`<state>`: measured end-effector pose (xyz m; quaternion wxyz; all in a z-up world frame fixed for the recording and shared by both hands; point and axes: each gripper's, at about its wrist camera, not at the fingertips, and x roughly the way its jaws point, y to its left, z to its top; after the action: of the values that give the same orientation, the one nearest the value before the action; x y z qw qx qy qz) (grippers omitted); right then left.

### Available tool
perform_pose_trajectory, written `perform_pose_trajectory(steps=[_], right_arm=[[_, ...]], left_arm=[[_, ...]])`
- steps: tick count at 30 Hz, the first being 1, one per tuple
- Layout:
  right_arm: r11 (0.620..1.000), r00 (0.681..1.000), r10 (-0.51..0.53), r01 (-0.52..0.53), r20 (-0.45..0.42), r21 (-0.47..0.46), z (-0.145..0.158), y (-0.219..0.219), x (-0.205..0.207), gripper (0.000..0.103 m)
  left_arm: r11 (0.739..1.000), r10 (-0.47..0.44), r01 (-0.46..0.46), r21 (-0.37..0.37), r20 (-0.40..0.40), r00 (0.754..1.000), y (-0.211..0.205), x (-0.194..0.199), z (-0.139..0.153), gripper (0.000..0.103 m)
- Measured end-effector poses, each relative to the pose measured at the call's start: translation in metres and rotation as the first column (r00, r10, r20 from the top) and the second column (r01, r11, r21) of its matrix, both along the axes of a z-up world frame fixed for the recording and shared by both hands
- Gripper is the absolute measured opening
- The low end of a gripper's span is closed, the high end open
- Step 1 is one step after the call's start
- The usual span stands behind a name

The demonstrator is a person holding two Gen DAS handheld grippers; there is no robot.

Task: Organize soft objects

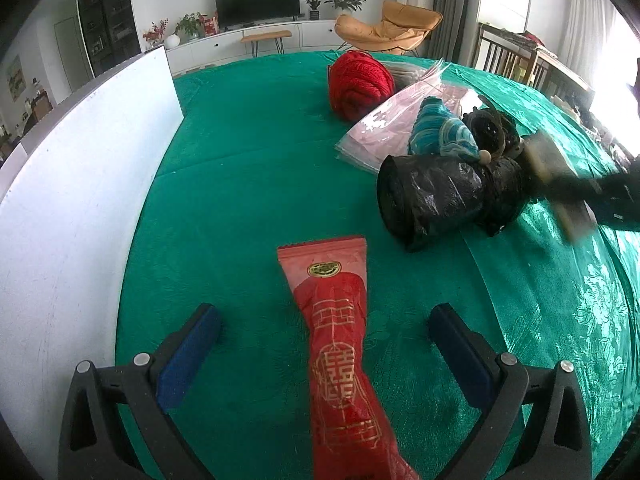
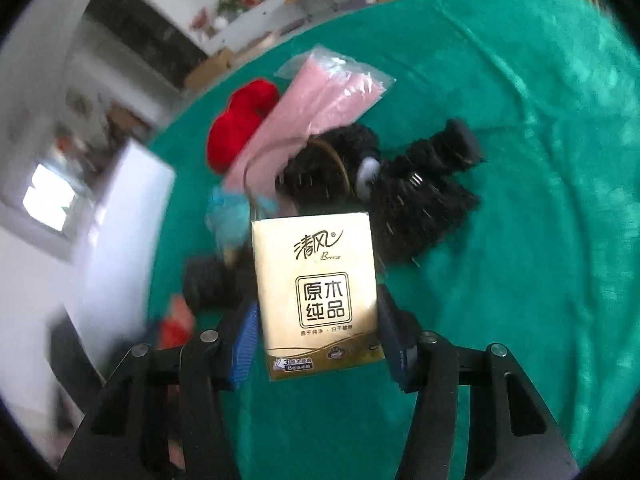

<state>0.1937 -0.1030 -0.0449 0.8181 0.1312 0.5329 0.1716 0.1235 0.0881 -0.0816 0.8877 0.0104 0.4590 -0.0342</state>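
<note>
Right hand-held gripper (image 2: 316, 320) clamping gold tissue pack (image 2: 316, 296), above green tablecloth (image 2: 520, 240)

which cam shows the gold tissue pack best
The right wrist view: the gold tissue pack fills the centre, sharp and label-forward, clamped in the right gripper. The left wrist view shows only a blurred, tan smear of it at the far right.

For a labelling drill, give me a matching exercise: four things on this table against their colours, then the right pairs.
Things:
1. yarn ball
2. tissue pack
3. bag roll
4. tablecloth

Colours:
A. black
B. green
C. red
D. gold

Pairs: 1-C, 2-D, 3-A, 4-B
</note>
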Motion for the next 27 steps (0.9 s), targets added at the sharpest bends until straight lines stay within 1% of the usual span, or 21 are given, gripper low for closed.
perform_pose_trajectory(steps=[2, 3, 4, 5, 6, 7, 8, 9, 10, 11, 12, 13, 15, 18, 19, 21, 23, 25, 27], right_arm=[[0.987, 0.998, 0.051, -0.046, 0.030, -0.152, 0.011, 0.010, -0.025, 0.056], [0.962, 0.995, 0.092, -0.077, 0.043, -0.261, 0.016, 0.019, -0.043, 0.056], [0.943, 0.992, 0.116, -0.095, 0.049, -0.319, 0.016, 0.020, -0.055, 0.057], [0.904, 0.986, 0.156, -0.119, 0.057, -0.410, 0.016, 0.029, -0.070, 0.057], [0.880, 0.983, 0.177, -0.133, 0.056, -0.457, 0.013, 0.035, -0.078, 0.057], [0.859, 0.979, 0.197, -0.148, 0.050, -0.490, 0.007, 0.035, -0.085, 0.059], [0.853, 0.976, 0.214, -0.167, 0.039, -0.495, -0.001, 0.036, -0.088, 0.060], [0.866, 0.973, 0.227, -0.190, 0.027, -0.463, -0.009, 0.040, -0.088, 0.061], [0.882, 0.974, 0.227, -0.196, 0.021, -0.429, -0.014, 0.037, -0.087, 0.066], [0.900, 0.977, 0.214, -0.191, 0.014, -0.393, -0.019, 0.035, -0.085, 0.068], [0.909, 0.979, 0.201, -0.178, 0.024, -0.376, -0.020, 0.033, -0.082, 0.070], [0.919, 0.980, 0.193, -0.167, 0.039, -0.357, -0.019, 0.031, -0.081, 0.070], [0.942, 0.983, 0.183, -0.168, 0.029, -0.290, -0.016, 0.019, -0.076, 0.070], [0.962, 0.985, 0.169, -0.159, 0.030, -0.222, -0.005, -0.005, -0.070, 0.071], [0.967, 0.987, 0.156, -0.146, 0.033, -0.209, -0.001, -0.014, -0.068, 0.073], [0.973, 0.990, 0.137, -0.130, 0.027, -0.189, 0.006, -0.025, -0.062, 0.073], [0.976, 0.990, 0.138, -0.135, 0.008, -0.173, 0.010, -0.030, -0.055, 0.073], [0.971, 0.988, 0.156, -0.154, -0.002, -0.182, 0.011, -0.025, -0.058, 0.073], [0.959, 0.984, 0.178, -0.176, -0.012, -0.221, 0.007, -0.009, -0.055, 0.073]], left_arm=[[1.000, 0.000, 0.000, 0.000, 0.000, 1.000, 0.000, 0.000, 0.000, 0.103], [1.000, 0.000, 0.000, 0.000, 0.000, 1.000, 0.000, 0.000, 0.000, 0.103], [1.000, 0.000, 0.000, 0.000, 0.000, 1.000, 0.000, 0.000, 0.000, 0.103], [1.000, 0.000, 0.000, 0.000, 0.000, 1.000, 0.000, 0.000, 0.000, 0.103], [1.000, 0.000, 0.000, 0.000, 0.000, 1.000, 0.000, 0.000, 0.000, 0.103], [1.000, 0.000, 0.000, 0.000, -0.001, 1.000, 0.000, 0.000, 0.000, 0.103], [1.000, 0.000, 0.000, 0.000, 0.000, 1.000, 0.000, 0.000, 0.000, 0.103], [1.000, -0.002, 0.002, 0.000, -0.001, 1.000, 0.000, 0.000, 0.000, 0.103], [1.000, -0.004, 0.004, -0.002, -0.002, 1.000, 0.000, 0.000, 0.000, 0.103], [1.000, -0.010, 0.010, -0.004, -0.004, 1.000, 0.001, 0.000, 0.000, 0.103], [1.000, -0.020, 0.020, -0.005, -0.009, 1.000, 0.001, -0.001, 0.000, 0.103], [0.999, -0.035, 0.035, -0.002, -0.018, 0.999, 0.001, -0.002, 0.000, 0.103], [0.997, -0.071, 0.071, 0.001, -0.056, 0.996, 0.002, -0.007, 0.001, 0.103], [0.997, -0.080, 0.079, -0.007, -0.080, 0.994, 0.005, -0.015, 0.003, 0.103], [0.997, -0.081, 0.080, -0.016, -0.085, 0.993, 0.006, -0.019, 0.003, 0.103], [0.996, -0.090, 0.086, -0.037, -0.093, 0.992, 0.008, -0.022, 0.005, 0.103], [0.995, -0.096, 0.091, -0.052, -0.098, 0.991, 0.008, -0.021, 0.006, 0.103], [0.994, -0.097, 0.092, -0.053, -0.106, 0.990, 0.007, -0.018, 0.006, 0.103], [0.994, -0.099, 0.094, -0.050, -0.113, 0.989, 0.007, -0.015, 0.006, 0.103]])
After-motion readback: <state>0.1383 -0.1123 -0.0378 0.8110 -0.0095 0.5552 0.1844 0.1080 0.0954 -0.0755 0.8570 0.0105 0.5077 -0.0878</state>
